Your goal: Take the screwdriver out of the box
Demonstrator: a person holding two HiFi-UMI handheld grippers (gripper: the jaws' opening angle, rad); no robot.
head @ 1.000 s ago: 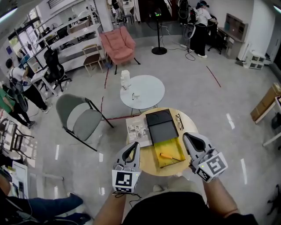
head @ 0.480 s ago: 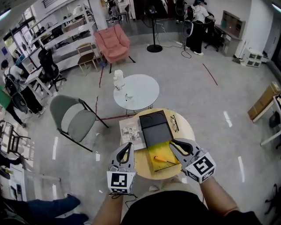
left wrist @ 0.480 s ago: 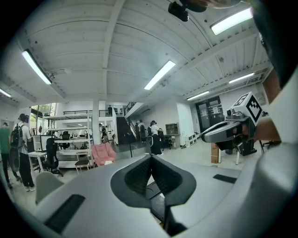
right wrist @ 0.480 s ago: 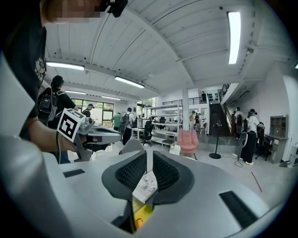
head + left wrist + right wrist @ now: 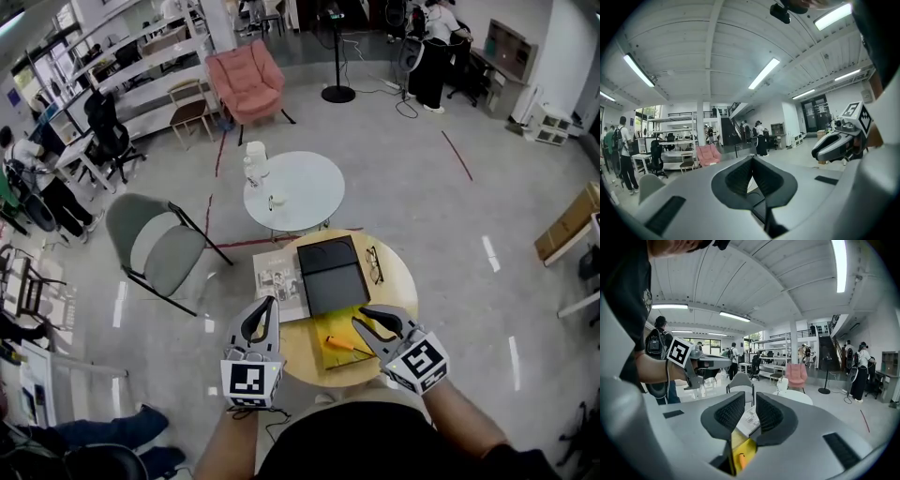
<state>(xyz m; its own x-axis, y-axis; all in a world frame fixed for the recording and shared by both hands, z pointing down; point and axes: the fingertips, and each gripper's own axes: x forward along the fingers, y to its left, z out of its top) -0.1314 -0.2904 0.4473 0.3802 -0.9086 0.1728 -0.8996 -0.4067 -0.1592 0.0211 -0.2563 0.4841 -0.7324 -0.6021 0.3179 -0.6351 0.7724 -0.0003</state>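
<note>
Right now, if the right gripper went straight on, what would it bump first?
Probably the open yellow-lined box, beside the orange-handled screwdriver lying inside, though depth is unclear. The right gripper's jaws have just been opening, with nothing between them yet.

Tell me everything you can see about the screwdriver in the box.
The screwdriver has an orange, plastic-looking handle and a thin dark shaft. It lies flat and slanted on the yellow floor of the open box, handle toward the left of the head view. Only the box floor seems to touch it.

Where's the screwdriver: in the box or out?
In. The screwdriver lies on the yellow floor of the open box.
</note>
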